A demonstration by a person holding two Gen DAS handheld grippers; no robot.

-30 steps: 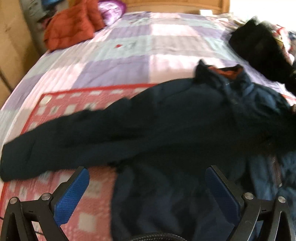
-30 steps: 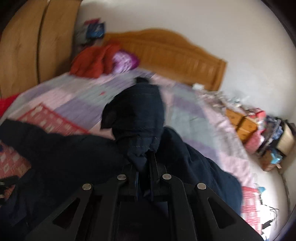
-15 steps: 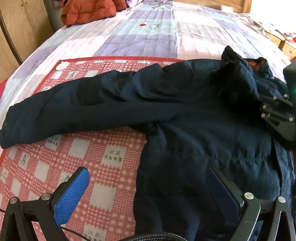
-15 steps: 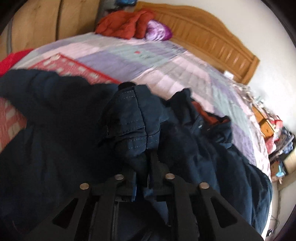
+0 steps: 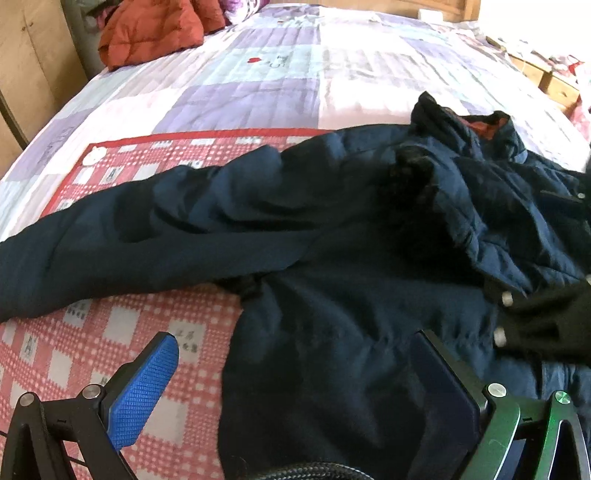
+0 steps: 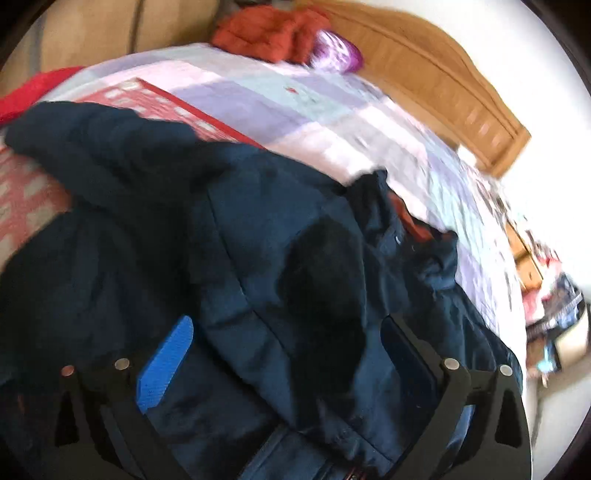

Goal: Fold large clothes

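A dark navy padded jacket (image 5: 343, 280) lies on the bed, its left sleeve (image 5: 122, 236) stretched out to the left over a red checked mat (image 5: 66, 350). Its right sleeve (image 6: 295, 258) is folded in across the chest, cuff near the collar. My left gripper (image 5: 295, 391) is open and empty, low over the jacket's lower left side. My right gripper (image 6: 288, 354) is open, its jaws wide on either side of the folded sleeve, holding nothing. The right gripper's dark body (image 5: 546, 321) shows at the right edge of the left wrist view.
The bed has a pastel patchwork quilt (image 5: 280, 77) and a wooden headboard (image 6: 436, 74). A red-orange jacket (image 5: 147, 33) and a purple bundle (image 6: 336, 55) lie near the headboard. Wooden wardrobe (image 5: 26, 74) at left; cluttered nightstand (image 6: 528, 258) at right.
My right gripper has opened and let go of the right sleeve, which now lies across the jacket's chest. My left gripper stayed open and moved slightly closer to the jacket.
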